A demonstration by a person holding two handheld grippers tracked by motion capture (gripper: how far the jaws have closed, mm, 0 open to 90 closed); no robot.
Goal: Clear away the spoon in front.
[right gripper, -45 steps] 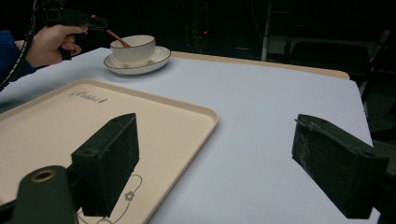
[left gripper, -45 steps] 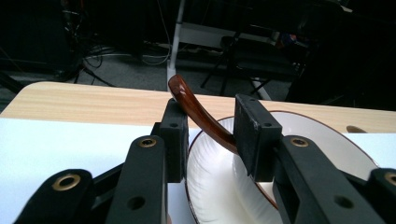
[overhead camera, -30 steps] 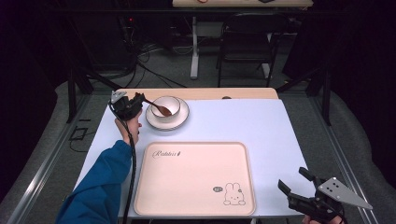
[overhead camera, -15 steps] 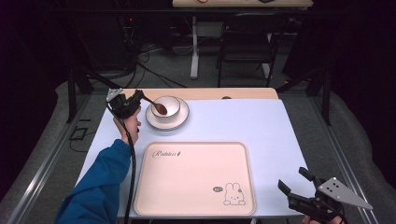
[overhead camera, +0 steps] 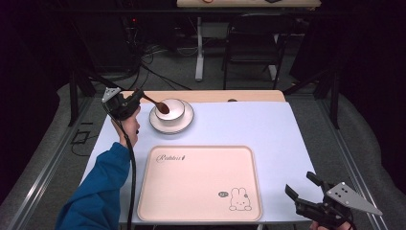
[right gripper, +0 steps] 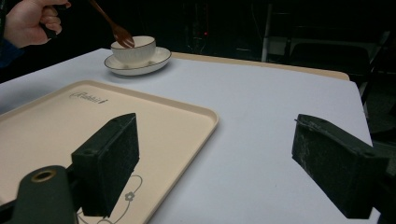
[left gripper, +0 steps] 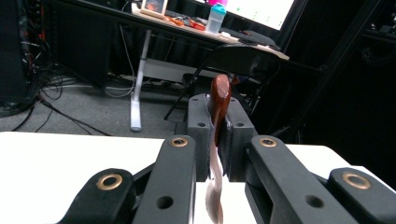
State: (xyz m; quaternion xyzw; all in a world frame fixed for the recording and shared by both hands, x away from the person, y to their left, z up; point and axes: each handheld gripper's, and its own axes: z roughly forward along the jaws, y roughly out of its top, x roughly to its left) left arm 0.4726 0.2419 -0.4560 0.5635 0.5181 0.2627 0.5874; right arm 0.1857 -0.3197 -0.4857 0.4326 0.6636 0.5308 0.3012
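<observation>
Now we pinch the wooden spoon (overhead camera: 154, 103) by its handle in the left gripper (overhead camera: 125, 104), its head over the far-left bowl (overhead camera: 170, 109), ready to scoop; the right gripper (overhead camera: 311, 197) waits near-right, jaws spread.

- High view looks forward and down over the whole tabletop (overhead camera: 239, 124).
- Left gripper view sits close, facing the dark room.
- Right gripper view, low, shares the tray (right gripper: 93, 121) and bowl (right gripper: 133, 49) with the high view.
</observation>
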